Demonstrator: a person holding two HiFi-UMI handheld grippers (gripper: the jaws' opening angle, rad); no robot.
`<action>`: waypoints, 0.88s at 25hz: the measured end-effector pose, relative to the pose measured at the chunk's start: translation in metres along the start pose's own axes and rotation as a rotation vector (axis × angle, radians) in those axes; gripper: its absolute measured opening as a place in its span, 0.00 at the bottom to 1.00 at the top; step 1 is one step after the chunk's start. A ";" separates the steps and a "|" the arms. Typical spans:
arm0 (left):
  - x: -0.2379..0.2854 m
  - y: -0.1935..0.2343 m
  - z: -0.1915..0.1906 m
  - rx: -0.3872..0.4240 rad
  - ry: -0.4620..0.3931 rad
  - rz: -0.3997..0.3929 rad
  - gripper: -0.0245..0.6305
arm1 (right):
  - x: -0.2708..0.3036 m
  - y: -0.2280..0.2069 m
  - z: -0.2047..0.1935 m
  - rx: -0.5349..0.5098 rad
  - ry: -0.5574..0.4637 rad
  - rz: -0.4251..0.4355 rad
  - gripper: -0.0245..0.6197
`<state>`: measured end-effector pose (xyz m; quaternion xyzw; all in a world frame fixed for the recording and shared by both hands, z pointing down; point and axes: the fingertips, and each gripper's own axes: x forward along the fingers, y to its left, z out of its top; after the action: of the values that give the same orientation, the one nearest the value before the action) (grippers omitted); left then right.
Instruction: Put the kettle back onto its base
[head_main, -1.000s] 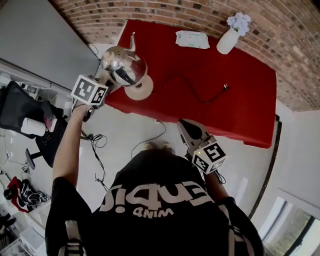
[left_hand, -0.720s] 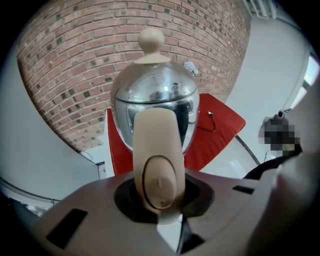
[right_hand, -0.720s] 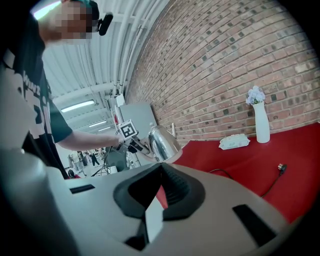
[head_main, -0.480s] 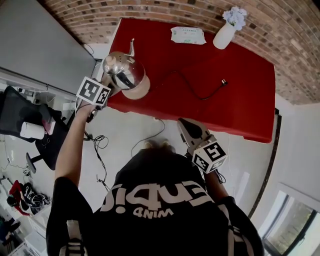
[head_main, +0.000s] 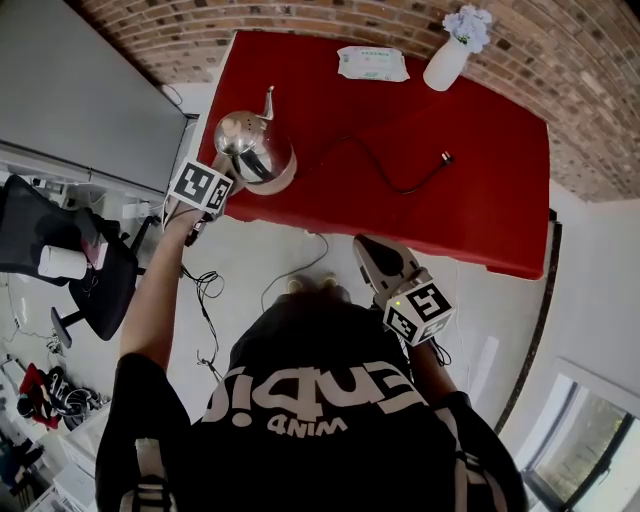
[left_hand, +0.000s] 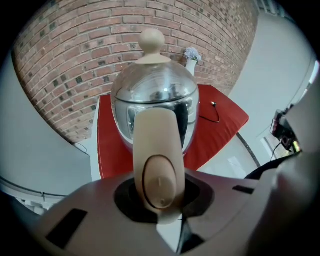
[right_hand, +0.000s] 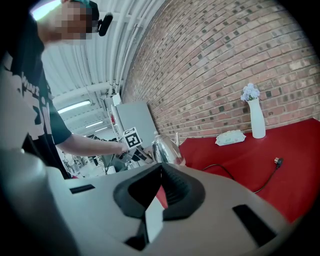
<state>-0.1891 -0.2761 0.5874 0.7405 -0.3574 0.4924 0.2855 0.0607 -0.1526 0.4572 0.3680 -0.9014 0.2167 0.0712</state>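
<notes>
A shiny steel kettle with a beige knob and handle sits directly over its round beige base near the front left corner of the red table. Whether it rests on the base I cannot tell. My left gripper is shut on the kettle's handle, which stands upright between the jaws in the left gripper view, with the kettle body just beyond. My right gripper hangs off the table's front edge, shut and holding nothing. From the right gripper view the kettle shows far left.
A black power cord with its plug lies across the table's middle. At the back stand a white vase with flowers and a wipes packet. A black office chair and floor cables are to the left.
The left gripper has lowered the kettle, which now covers most of the base. The right gripper has stayed where it was.
</notes>
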 end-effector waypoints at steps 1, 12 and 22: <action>0.002 -0.001 0.000 -0.001 0.001 -0.003 0.13 | 0.000 0.000 0.000 0.000 -0.001 -0.001 0.07; 0.014 -0.003 -0.009 0.041 0.048 0.011 0.13 | -0.003 -0.003 -0.002 0.004 0.000 -0.014 0.07; 0.015 -0.005 -0.009 0.081 0.086 0.026 0.13 | -0.001 -0.002 -0.003 0.005 0.000 -0.014 0.07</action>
<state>-0.1860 -0.2703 0.6047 0.7250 -0.3342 0.5413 0.2640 0.0632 -0.1518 0.4602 0.3747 -0.8982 0.2184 0.0721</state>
